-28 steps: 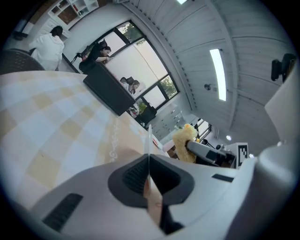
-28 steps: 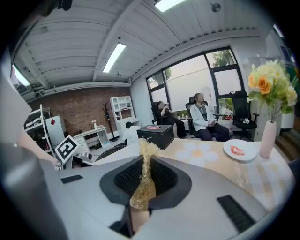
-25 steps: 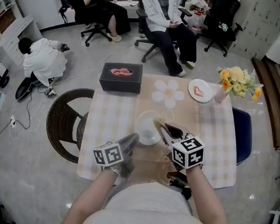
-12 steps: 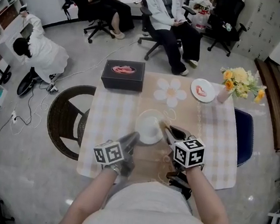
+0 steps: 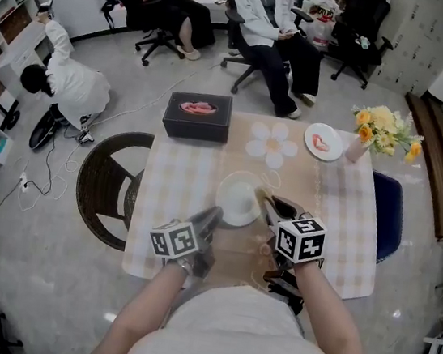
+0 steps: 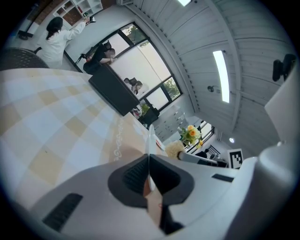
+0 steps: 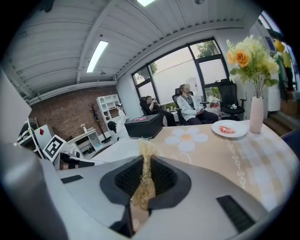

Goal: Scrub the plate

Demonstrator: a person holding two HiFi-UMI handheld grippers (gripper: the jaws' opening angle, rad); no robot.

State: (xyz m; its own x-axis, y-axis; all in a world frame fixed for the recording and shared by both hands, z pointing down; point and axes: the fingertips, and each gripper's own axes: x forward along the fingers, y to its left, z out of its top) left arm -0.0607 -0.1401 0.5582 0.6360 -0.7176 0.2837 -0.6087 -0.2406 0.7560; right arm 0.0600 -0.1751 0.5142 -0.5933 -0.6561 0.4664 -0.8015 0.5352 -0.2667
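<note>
Grey floor lies open on all sides of the square tabletop [image 5: 173, 180], with a round wicker seat [image 5: 105, 188] tucked at its left edge and a blue seat [image 5: 388, 217] under its right edge. Bare checked cloth stretches to both sides of the one white plate [image 5: 236, 204], which sits near the middle, toward the near edge. The left gripper [image 5: 213, 214] comes in from the near left, and its fingers [image 6: 133, 176] are clenched on the plate's thin rim. The right gripper [image 5: 265, 204] reaches the plate's right rim, its fingers [image 7: 161, 176] pressed tight on one golden scrubber [image 7: 145, 180]. Along the far edge stand one black box [image 5: 197, 117] at the left, one flower mat [image 5: 271, 148] in the middle, one small plate [image 5: 323, 142] with red food, and one vase [image 5: 355, 148] of flowers at the right corner. Beyond, two people sit on office chairs [image 5: 264, 19] and a third [image 5: 67, 81] is low by the shelves at the left.
</note>
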